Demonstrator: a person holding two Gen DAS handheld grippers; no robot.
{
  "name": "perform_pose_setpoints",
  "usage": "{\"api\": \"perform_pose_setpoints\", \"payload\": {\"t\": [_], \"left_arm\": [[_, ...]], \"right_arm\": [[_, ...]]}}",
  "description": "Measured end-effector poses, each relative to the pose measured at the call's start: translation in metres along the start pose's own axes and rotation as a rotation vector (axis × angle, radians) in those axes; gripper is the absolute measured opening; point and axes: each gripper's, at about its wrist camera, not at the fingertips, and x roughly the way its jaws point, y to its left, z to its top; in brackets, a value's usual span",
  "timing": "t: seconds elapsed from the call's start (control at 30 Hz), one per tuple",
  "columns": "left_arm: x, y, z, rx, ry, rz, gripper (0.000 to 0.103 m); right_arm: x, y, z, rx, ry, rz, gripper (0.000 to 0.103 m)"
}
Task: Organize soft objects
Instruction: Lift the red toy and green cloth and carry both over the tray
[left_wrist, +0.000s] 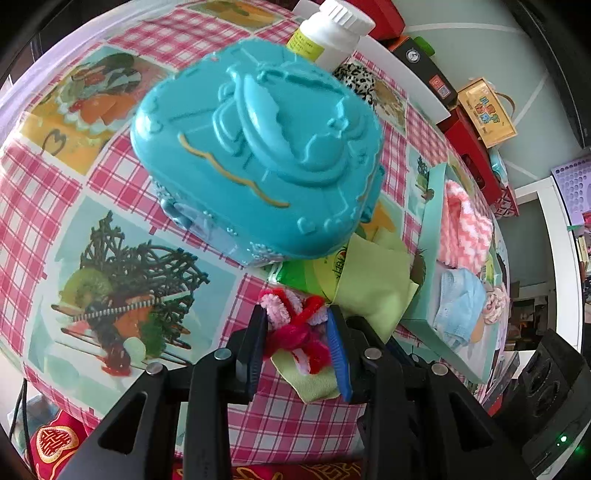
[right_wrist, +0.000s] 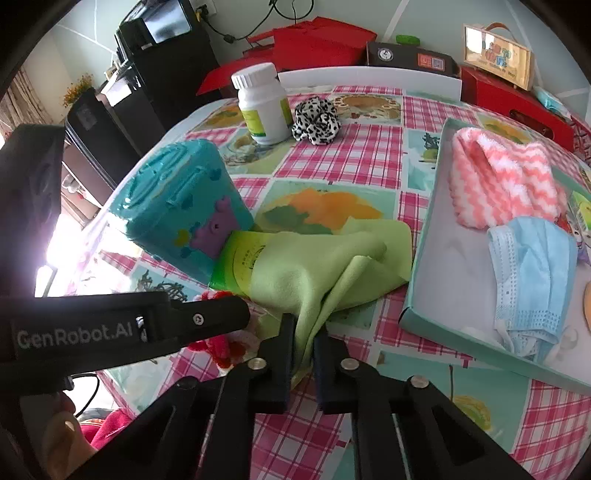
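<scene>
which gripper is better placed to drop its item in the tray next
Right, probably. The right gripper is shut on the green cloth, and the teal tray lies just to its right. The left gripper holds the pipe-cleaner bundle, farther from the tray, with the cloth between.

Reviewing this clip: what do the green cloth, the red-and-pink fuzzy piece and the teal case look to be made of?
Green cloth: thin, matte woven or microfibre fabric, judging by its soft folds and drape. Fuzzy piece: chenille-type pipe cleaners, probably wire-cored; the bristly pile and tight bends suggest it. Teal case: hard moulded plastic, glossy, with raised relief and highlights. The right gripper pinches the cloth; the left gripper clamps the fuzzy piece.
</scene>
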Motion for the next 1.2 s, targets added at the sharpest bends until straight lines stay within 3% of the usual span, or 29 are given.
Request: {"api": "perform_pose_setpoints", "payload": {"t": [0.5,1.2], "left_arm": [[-0.029,-0.017,-0.007,0.070,-0.065,-0.011,0.034],[-0.090,-0.073,0.004,0.194,-0.238,-0.074,0.033]], "right_arm": [[-0.026,-0.001,-0.006,0.014,-0.091,0.051,0.008],[-0.092,-0.030,0.011,0.096,-0.297,0.058,0.008]]}}
